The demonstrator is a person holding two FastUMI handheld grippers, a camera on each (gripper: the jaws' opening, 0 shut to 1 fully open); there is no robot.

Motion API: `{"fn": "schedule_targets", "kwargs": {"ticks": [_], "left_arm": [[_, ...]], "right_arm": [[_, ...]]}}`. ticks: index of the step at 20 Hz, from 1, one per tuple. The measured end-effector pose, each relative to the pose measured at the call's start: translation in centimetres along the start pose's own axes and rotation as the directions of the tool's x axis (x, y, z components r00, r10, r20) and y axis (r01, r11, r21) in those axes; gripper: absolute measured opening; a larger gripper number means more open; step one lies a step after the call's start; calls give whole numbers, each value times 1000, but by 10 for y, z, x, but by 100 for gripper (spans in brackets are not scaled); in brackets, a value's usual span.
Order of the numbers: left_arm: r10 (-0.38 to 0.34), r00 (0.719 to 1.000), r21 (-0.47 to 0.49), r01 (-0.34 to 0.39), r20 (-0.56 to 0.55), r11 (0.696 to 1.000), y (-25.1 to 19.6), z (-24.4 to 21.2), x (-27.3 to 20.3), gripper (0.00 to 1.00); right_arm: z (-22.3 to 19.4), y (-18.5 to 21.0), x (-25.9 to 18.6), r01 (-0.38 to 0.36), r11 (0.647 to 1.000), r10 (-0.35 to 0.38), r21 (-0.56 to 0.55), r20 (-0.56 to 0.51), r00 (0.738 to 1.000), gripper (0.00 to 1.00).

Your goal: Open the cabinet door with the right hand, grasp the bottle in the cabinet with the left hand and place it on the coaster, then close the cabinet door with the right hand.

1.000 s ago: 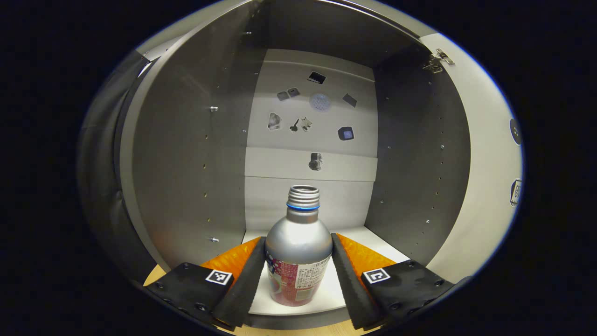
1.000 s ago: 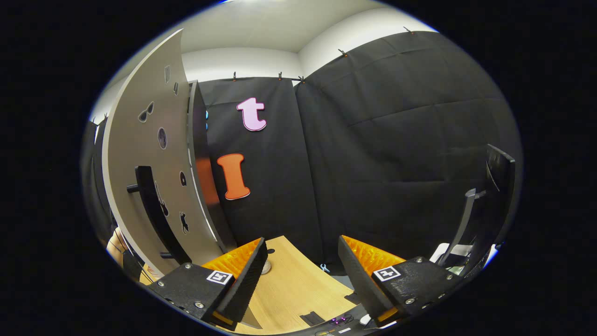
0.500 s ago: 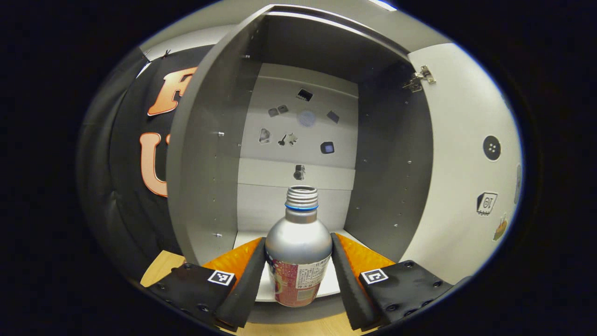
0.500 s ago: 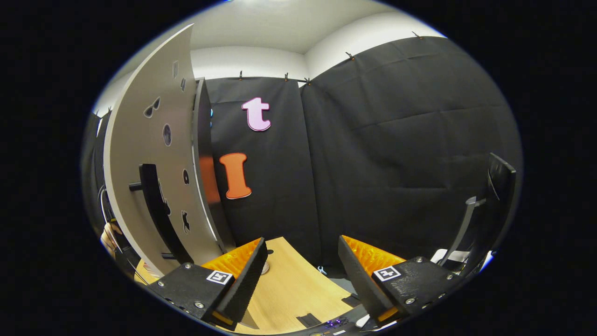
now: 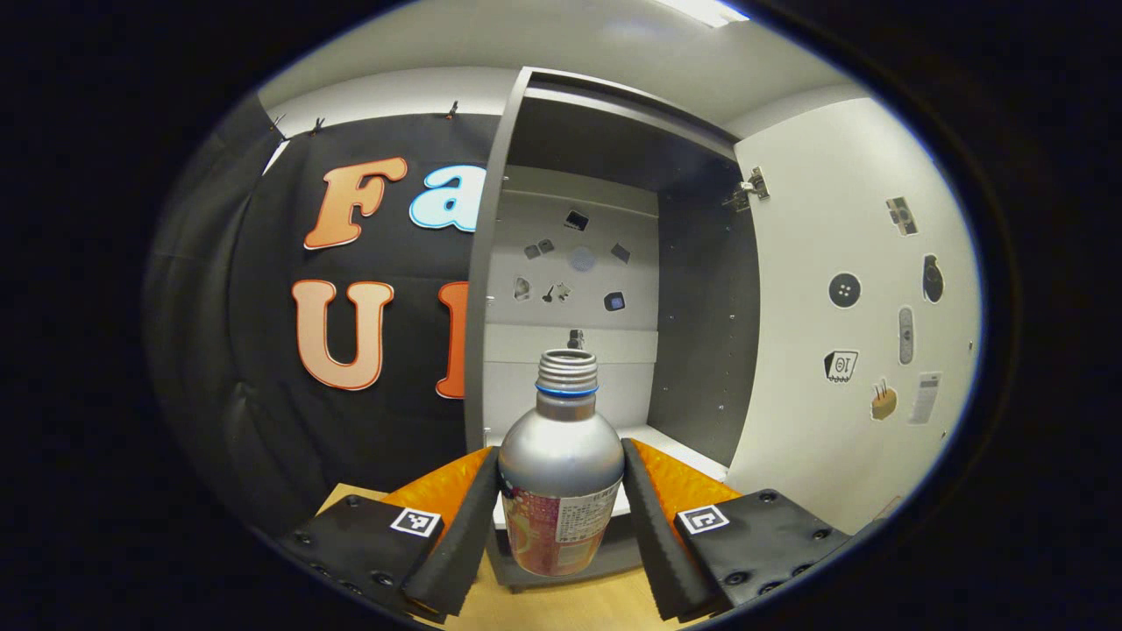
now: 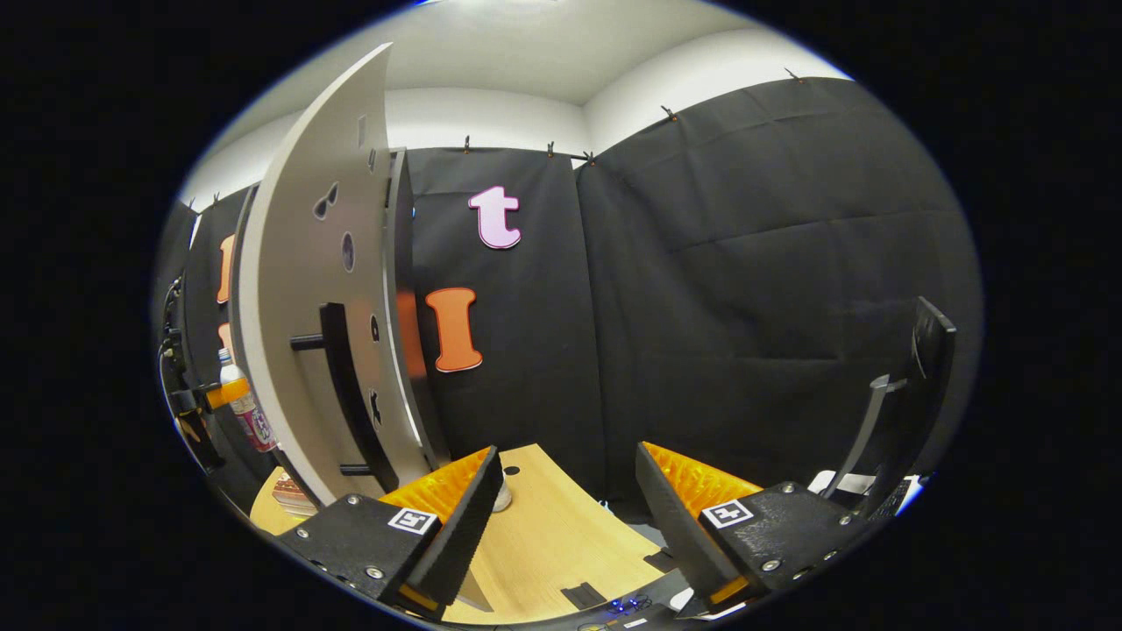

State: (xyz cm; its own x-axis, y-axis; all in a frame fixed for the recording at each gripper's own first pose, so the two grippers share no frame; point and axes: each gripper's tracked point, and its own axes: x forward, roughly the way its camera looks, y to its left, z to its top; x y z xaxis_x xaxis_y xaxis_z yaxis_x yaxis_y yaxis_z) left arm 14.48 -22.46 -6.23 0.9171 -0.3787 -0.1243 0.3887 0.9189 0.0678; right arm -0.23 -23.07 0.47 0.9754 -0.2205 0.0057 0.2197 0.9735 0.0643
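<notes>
Wooden tabletop (image 5: 578, 605) under silver, red-labelled bottle (image 5: 560, 473)

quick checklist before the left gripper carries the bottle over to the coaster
1. Left gripper shut on the bottle, a finger on each side: ok.
2. Bottle upright in the grip: ok.
3. Bottle out of the cabinet: ok.
4. Cabinet door swung wide open, off the bottle's path: ok.
5. Right gripper open, holding nothing, over the table, free for the door handle: ok.
6. Coaster's place: cannot tell.
</notes>
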Motion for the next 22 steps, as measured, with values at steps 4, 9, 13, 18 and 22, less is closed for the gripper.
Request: {"fn": "schedule_targets", "kwargs": {"ticks": [4, 9, 13, 18, 22], "left_arm": [[34, 999, -16, -35, -27, 999, 30, -23, -44, 82], [52, 998, -11, -52, -24, 999, 61, -44, -92, 83], [6, 999, -43, -7, -33, 999, 70, -77, -120, 83], [-31, 998, -57, 28, -63, 998, 84, -128, -138, 83], [-94, 990, -59, 89, -102, 994, 80, -167, -145, 83]], "right_arm": [[2, 11, -25, 8, 999, -8, -38, 8, 1000, 94], [0, 36, -63, -2, 995, 2, -97, 2, 1000, 94], [-2, 64, -81, -19, 994, 18, -109, -7, 1000, 94], [-10, 100, -96, -27, 992, 25, -120, -18, 1000, 94], [-18, 129, -105, -30, 992, 27, -123, -29, 999, 94]]}}
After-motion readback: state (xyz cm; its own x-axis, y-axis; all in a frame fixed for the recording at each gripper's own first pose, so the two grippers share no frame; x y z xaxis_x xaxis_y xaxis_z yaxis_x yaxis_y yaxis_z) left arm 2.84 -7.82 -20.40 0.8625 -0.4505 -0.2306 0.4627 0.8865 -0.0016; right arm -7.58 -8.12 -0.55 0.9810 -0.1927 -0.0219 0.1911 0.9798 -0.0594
